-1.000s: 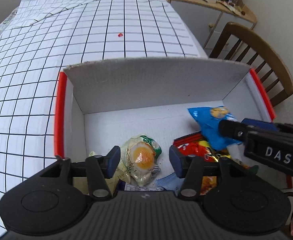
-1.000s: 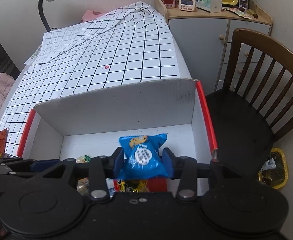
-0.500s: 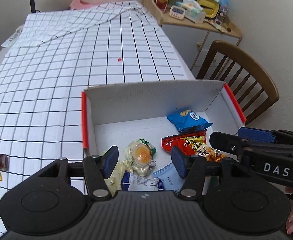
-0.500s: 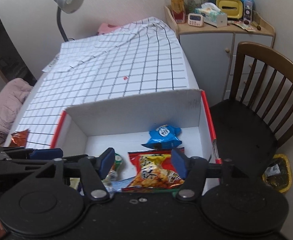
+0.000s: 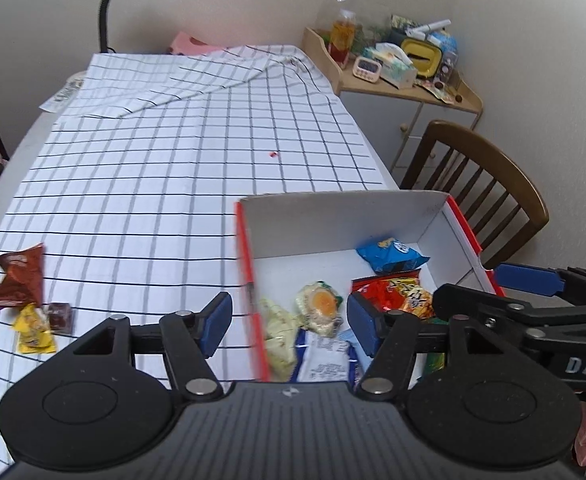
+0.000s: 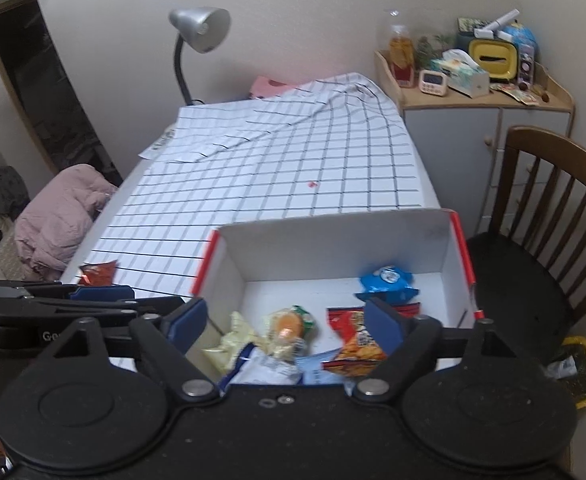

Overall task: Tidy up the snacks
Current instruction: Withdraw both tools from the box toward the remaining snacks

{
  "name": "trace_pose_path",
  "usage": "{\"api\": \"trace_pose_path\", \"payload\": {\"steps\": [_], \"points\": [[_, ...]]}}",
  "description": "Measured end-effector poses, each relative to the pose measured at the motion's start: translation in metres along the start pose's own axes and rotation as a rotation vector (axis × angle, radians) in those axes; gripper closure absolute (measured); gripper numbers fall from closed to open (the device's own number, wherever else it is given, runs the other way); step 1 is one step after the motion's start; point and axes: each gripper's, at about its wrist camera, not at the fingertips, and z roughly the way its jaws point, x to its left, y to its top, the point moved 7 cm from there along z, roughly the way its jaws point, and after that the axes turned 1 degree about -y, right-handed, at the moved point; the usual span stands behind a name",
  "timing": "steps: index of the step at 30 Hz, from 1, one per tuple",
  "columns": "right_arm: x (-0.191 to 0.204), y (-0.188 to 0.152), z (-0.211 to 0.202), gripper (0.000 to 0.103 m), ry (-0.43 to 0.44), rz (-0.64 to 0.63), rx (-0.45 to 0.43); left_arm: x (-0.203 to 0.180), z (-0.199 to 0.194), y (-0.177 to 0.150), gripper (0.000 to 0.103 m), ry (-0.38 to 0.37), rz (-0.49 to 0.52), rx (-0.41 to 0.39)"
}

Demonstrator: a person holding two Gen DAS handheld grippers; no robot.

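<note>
both your grippers are spread wide with nothing between the pads, jaws just been opening: left gripper (image 5: 289, 324), right gripper (image 6: 283, 322). the blue packet (image 6: 387, 279) now lies in the box (image 5: 345, 220), toward its far right corner. what's left sits on the checked cloth (image 5: 153, 168), low and left of your left gripper, the nearer one: brown packet (image 5: 19, 280) lying about upright, yellow one (image 5: 33, 330), small dark one (image 5: 59, 317). three out there that i can count, about six in the box.
</note>
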Motion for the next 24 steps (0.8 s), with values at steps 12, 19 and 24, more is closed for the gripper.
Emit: {"api": "trace_pose_path", "payload": {"steps": [12, 19, 24], "points": [[0.076, -0.005, -0.003, 0.003, 0.055, -0.049, -0.037, 0.080, -0.041, -0.015, 0.029, 0.015, -0.056, -0.033], [0.126, -0.012, 0.014, 0.002, 0.073, -0.062, -0.014, 0.137, -0.059, -0.019, 0.019, 0.026, -0.071, -0.065], [0.161, -0.014, 0.030, 0.002, 0.076, -0.075, 0.006, 0.178, -0.063, -0.019, 0.019, 0.025, -0.092, -0.059]]}}
